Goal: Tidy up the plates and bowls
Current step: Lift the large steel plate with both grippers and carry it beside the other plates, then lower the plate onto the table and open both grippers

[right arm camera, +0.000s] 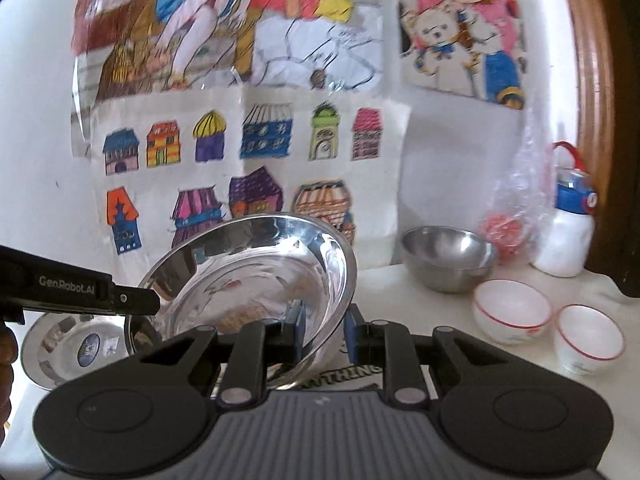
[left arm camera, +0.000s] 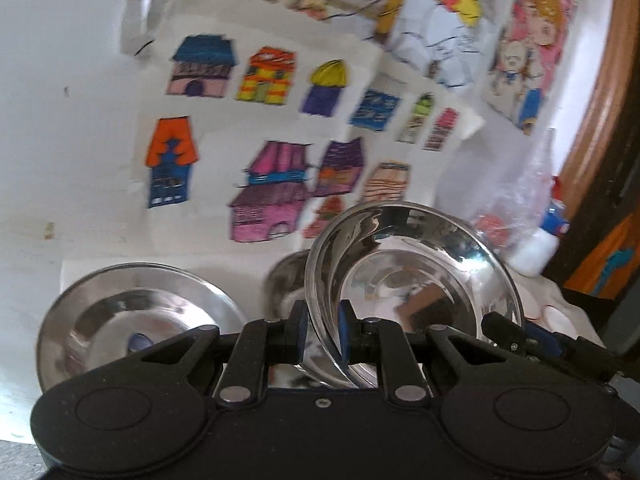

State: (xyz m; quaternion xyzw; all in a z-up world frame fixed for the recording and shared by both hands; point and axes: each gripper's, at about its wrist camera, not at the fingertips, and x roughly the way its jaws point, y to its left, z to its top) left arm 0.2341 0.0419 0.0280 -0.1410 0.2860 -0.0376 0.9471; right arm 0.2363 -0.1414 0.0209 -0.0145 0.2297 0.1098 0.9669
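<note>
Evidently both grippers share one load: the left gripper (left arm camera: pixel 322 334) and the right gripper (right arm camera: pixel 324 334) each pinch opposite rims of a shiny, deep steel plate (right arm camera: pixel 256 276), carried tilted above the white bench (right arm camera: pixel 384 292), presumably so it stays balanced on its way to a stack. Both pairs of fingers are nearly closed, clamped on the thin rim. A second flat steel plate (left arm camera: pixel 136 320) lies toward the bench's left edge (likely the destination), a steel bowl (right arm camera: pixel 450 258) and two white red-rimmed bowls (right arm camera: pixel 512 312) toward the right.
</note>
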